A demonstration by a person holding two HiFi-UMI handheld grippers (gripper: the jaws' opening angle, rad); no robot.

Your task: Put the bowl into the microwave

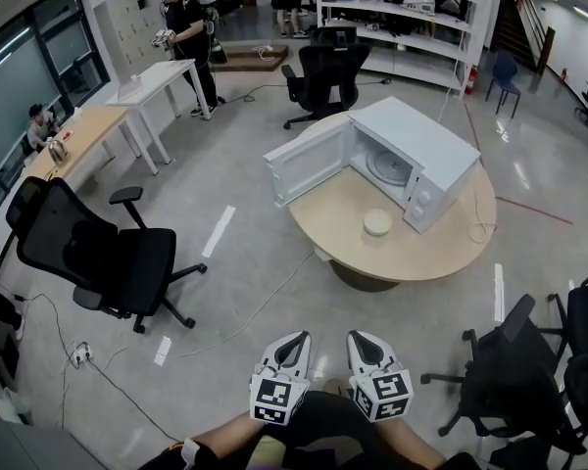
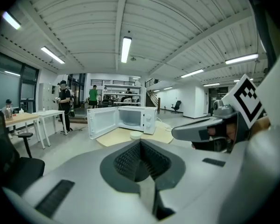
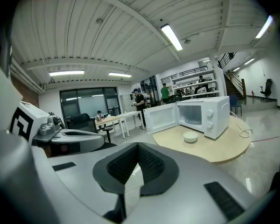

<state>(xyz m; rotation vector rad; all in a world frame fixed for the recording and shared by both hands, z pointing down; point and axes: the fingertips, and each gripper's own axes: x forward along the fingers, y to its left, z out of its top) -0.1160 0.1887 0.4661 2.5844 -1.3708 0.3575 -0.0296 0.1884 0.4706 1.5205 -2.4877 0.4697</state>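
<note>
A small white bowl (image 1: 377, 223) sits on a round wooden table (image 1: 343, 223), just in front of a white microwave (image 1: 426, 155) whose door (image 1: 309, 162) hangs wide open to the left. Both grippers are held close to my body, far from the table. My left gripper (image 1: 294, 344) and my right gripper (image 1: 362, 342) are side by side, both shut with nothing between them. The left gripper view shows the bowl (image 2: 136, 135) and microwave (image 2: 130, 119) far ahead; in the right gripper view the bowl (image 3: 190, 136) lies before the microwave (image 3: 200, 115).
A black office chair (image 1: 98, 258) stands at the left, further chairs (image 1: 514, 365) at the right and one (image 1: 323, 76) behind the table. A cable (image 1: 482, 228) lies on the table's right edge. People stand by white desks (image 1: 157, 86) far back.
</note>
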